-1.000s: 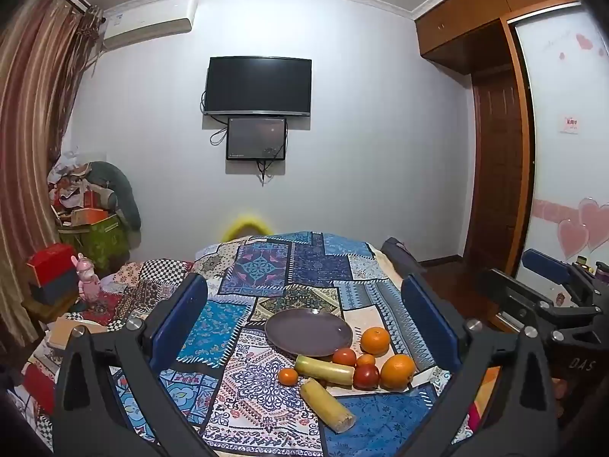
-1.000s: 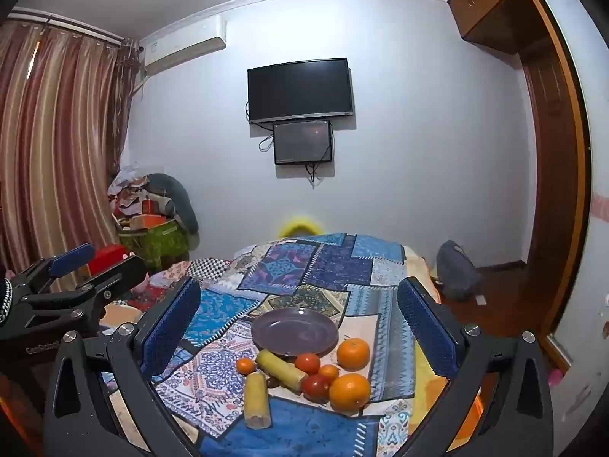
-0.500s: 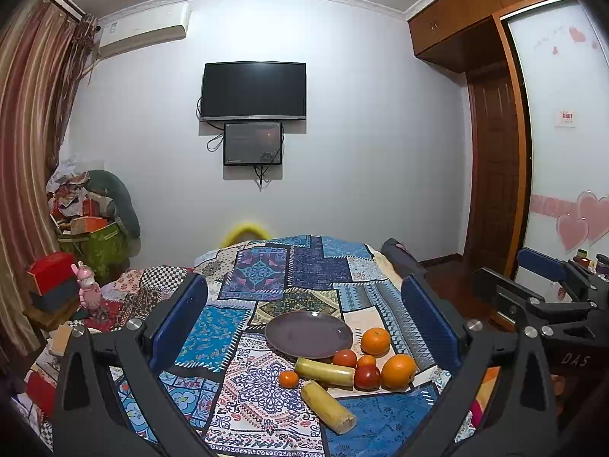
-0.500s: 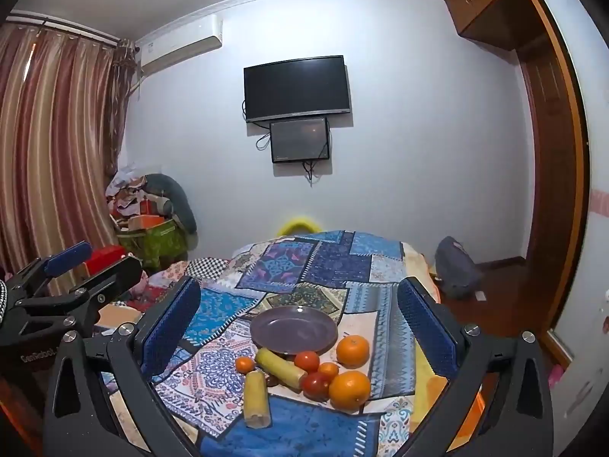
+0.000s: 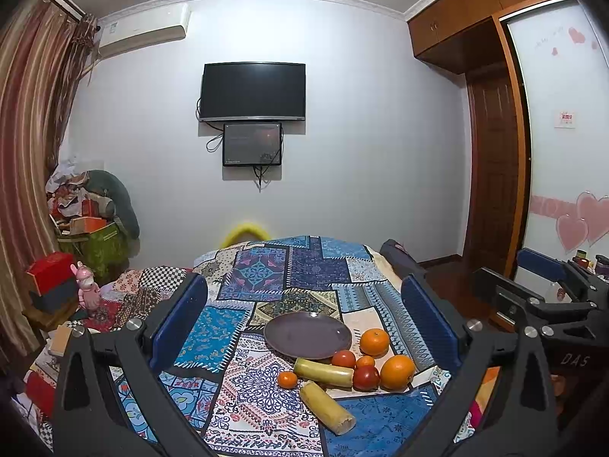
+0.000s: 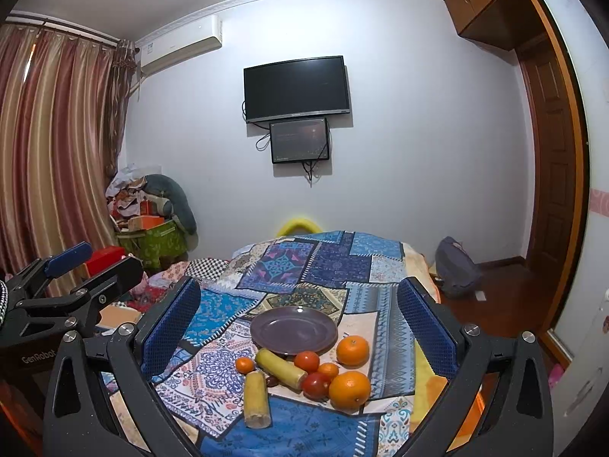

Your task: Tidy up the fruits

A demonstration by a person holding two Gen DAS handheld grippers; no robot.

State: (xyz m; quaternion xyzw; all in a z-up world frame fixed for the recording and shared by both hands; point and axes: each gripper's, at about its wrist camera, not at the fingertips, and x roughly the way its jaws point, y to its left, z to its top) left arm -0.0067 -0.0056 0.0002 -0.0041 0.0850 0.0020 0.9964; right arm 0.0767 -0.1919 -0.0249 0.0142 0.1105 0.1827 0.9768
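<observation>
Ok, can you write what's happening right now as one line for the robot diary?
stage: start | left gripper: open, holds nothing | right gripper: open, holds nothing | purple plate: bare | fruits: on patchwork cloth beside plate

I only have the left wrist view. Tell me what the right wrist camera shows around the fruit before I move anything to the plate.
Observer: A small dark item lies tucked between the two yellow stalk pieces. Your view hides it.
Operator: Report the right tool. I see it only from the side.
Observer: The right tool is wide open and empty, framing the purple plate.
Operator: Check the floor on the right.
Observer: The dark shape there is a grey backpack on the floor.
</observation>
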